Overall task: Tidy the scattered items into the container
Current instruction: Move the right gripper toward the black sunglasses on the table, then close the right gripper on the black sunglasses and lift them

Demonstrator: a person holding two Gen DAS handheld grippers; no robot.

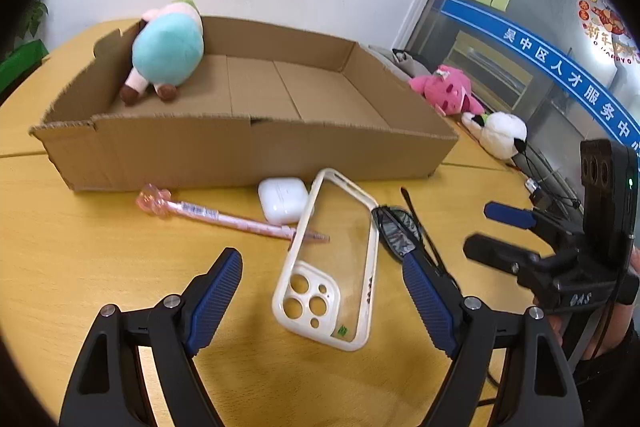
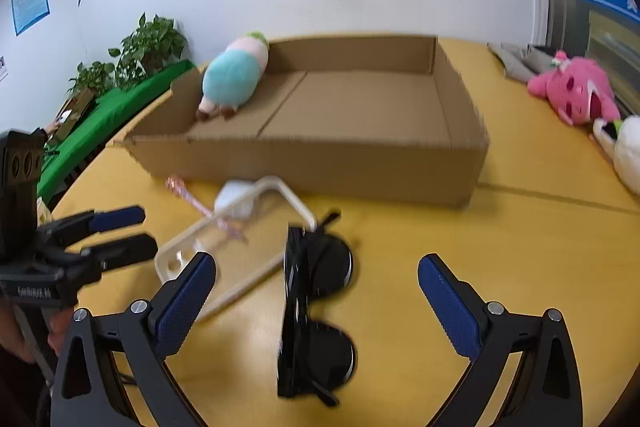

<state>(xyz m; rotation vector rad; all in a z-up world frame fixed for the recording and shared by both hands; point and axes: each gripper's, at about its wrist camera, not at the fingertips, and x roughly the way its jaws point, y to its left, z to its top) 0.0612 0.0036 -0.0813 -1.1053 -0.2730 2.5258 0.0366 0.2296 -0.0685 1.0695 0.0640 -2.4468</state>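
A shallow cardboard box (image 1: 248, 151) (image 2: 320, 163) stands on the yellow table, with a teal and pink plush (image 1: 168, 51) (image 2: 232, 79) lying in its left corner. In front of the box lie a pink pen (image 1: 224, 217), a white earbud case (image 1: 282, 199), a clear phone case with a cream rim (image 1: 332, 259) (image 2: 224, 247) and black sunglasses (image 2: 316, 303) (image 1: 396, 233). My left gripper (image 1: 320, 291) is open, its fingers straddling the phone case from above. My right gripper (image 2: 316, 295) (image 1: 496, 231) is open over the sunglasses, with nothing pressed between its pads.
A pink plush (image 1: 448, 91) (image 2: 576, 95) and a white plush (image 1: 500, 133) lie at the table's right edge beside cables (image 1: 548, 187). Green plants (image 2: 148, 47) stand past the left edge. A white wall rises behind the box.
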